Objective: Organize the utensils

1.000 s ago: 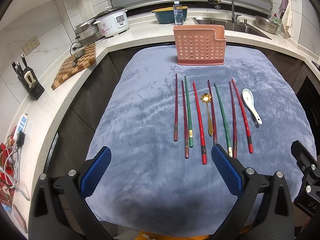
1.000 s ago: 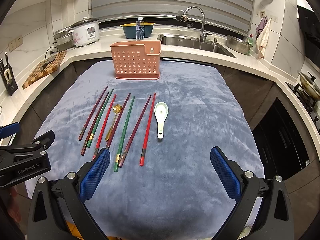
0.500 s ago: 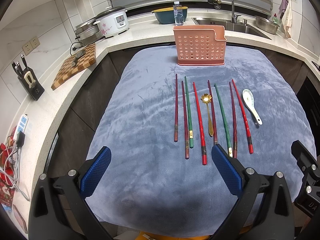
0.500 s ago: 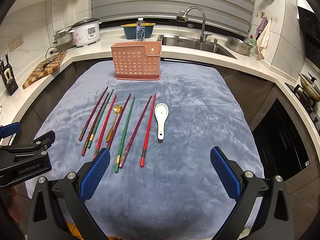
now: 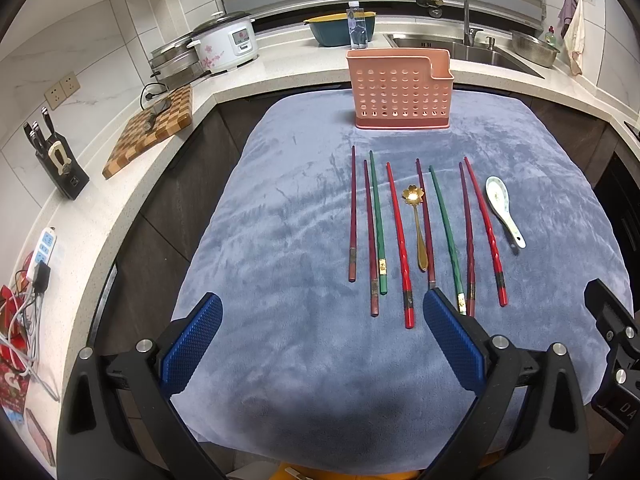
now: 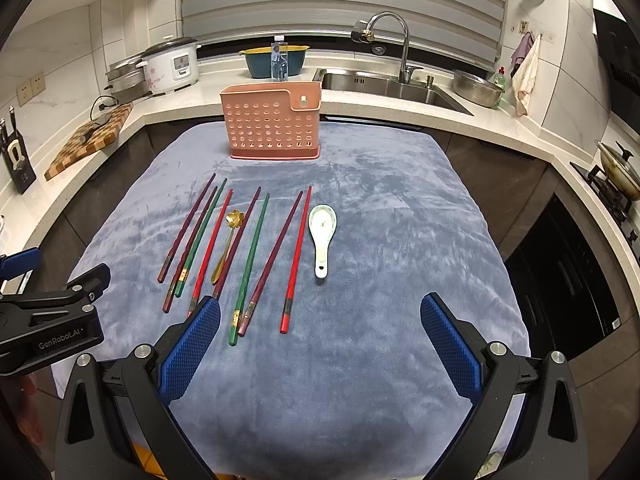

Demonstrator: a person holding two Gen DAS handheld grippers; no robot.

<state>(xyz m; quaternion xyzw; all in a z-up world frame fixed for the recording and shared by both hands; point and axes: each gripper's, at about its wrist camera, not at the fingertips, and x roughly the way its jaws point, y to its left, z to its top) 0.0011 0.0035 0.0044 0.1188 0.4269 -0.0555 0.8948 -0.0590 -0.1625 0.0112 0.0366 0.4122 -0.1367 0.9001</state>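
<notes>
Several chopsticks, red, maroon and green (image 5: 400,240) (image 6: 248,256), lie side by side on a grey-blue cloth (image 5: 280,240) (image 6: 400,220). A gold spoon (image 5: 416,220) (image 6: 228,240) lies among them. A white ceramic spoon (image 5: 503,208) (image 6: 322,236) lies at their right. A pink perforated utensil holder (image 5: 400,88) (image 6: 272,120) stands upright at the cloth's far side. My left gripper (image 5: 320,344) is open and empty near the cloth's front edge. My right gripper (image 6: 320,340) is open and empty, to the right of the left one.
A white counter (image 5: 120,208) wraps the table. On it are a wooden cutting board (image 5: 156,128), a knife block (image 5: 56,160), a rice cooker (image 5: 228,44), a teal bowl (image 6: 276,62), a sink with faucet (image 6: 392,80) and a stove pan (image 6: 618,168).
</notes>
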